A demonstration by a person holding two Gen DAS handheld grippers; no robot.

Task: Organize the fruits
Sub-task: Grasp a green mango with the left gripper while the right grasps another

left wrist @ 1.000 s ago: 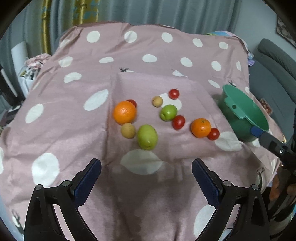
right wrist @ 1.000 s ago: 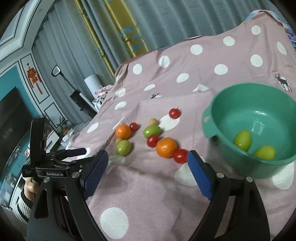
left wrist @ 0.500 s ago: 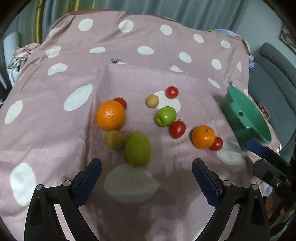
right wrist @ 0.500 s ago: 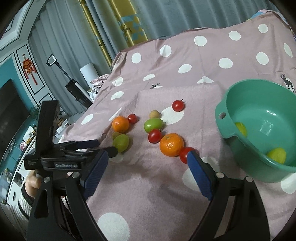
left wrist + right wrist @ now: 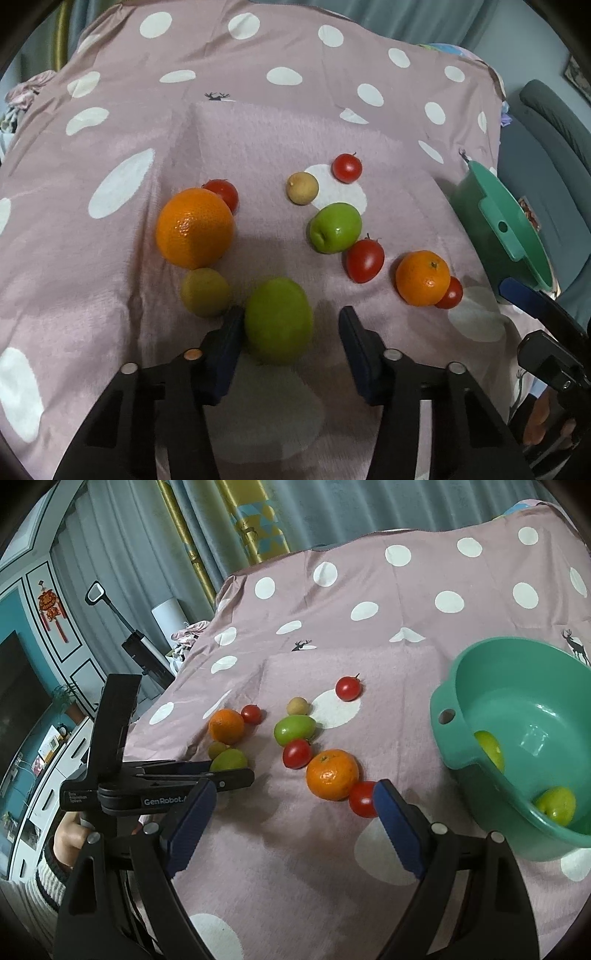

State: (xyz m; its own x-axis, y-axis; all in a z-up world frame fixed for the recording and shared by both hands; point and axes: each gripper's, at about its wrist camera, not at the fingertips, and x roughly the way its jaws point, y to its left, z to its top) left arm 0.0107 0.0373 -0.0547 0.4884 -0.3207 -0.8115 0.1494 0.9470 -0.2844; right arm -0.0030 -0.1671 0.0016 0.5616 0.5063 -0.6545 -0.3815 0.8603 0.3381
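Fruits lie on a pink dotted cloth. My left gripper is open, its jaws on either side of a large green fruit; the left pad touches it, the right pad stands apart. It also shows in the right wrist view. Near it lie a big orange, a small yellow-green fruit, a green apple, a small orange and several tomatoes. My right gripper is open and empty, near the small orange. The green basin holds two green fruits.
The basin stands at the cloth's right edge in the left wrist view. A grey sofa lies beyond it. Curtains hang behind the table. The person's hand holds the left gripper at the left.
My left gripper has moved forward and down to the large green fruit, and its jaws have narrowed around it. My right gripper has drifted a little closer to the small orange.
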